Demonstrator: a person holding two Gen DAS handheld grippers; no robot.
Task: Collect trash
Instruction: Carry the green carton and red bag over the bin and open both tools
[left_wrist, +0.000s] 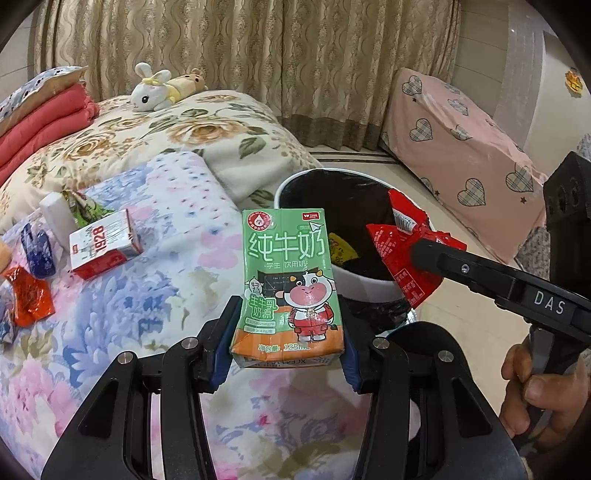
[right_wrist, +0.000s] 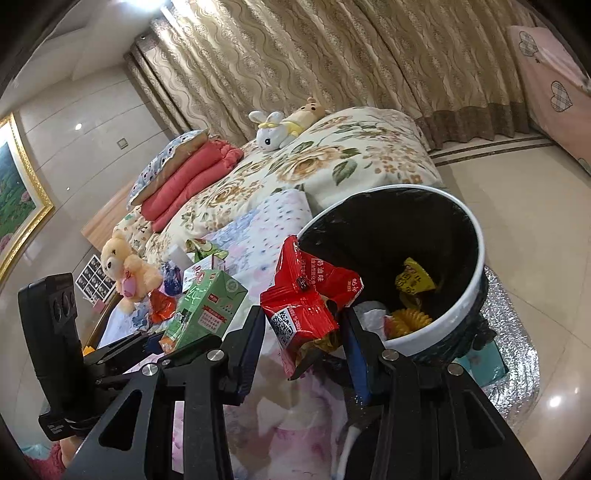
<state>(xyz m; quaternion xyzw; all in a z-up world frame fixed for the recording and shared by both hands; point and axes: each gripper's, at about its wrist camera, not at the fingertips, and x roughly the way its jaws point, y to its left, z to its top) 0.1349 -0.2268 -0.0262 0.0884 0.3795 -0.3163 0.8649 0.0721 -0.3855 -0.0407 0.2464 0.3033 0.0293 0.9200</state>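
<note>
My left gripper (left_wrist: 288, 354) is shut on a green milk carton (left_wrist: 290, 284), held upright above the floral bed cover near the bin; the carton also shows in the right wrist view (right_wrist: 205, 310). My right gripper (right_wrist: 304, 332) is shut on a red snack wrapper (right_wrist: 306, 295), held at the near rim of the bin; it also shows in the left wrist view (left_wrist: 406, 254). The white bin (right_wrist: 443, 325) with a black liner stands on the floor beside the bed and holds yellow wrappers (right_wrist: 413, 280).
More trash lies on the bed: a red-and-white box (left_wrist: 101, 243), a green wrapper (left_wrist: 86, 210), a blue wrapper (left_wrist: 37, 251) and an orange wrapper (left_wrist: 29, 295). Plush toys (left_wrist: 155, 88) and folded red blankets (left_wrist: 40, 122) lie farther back. A pink covered box (left_wrist: 461, 147) stands by the curtain.
</note>
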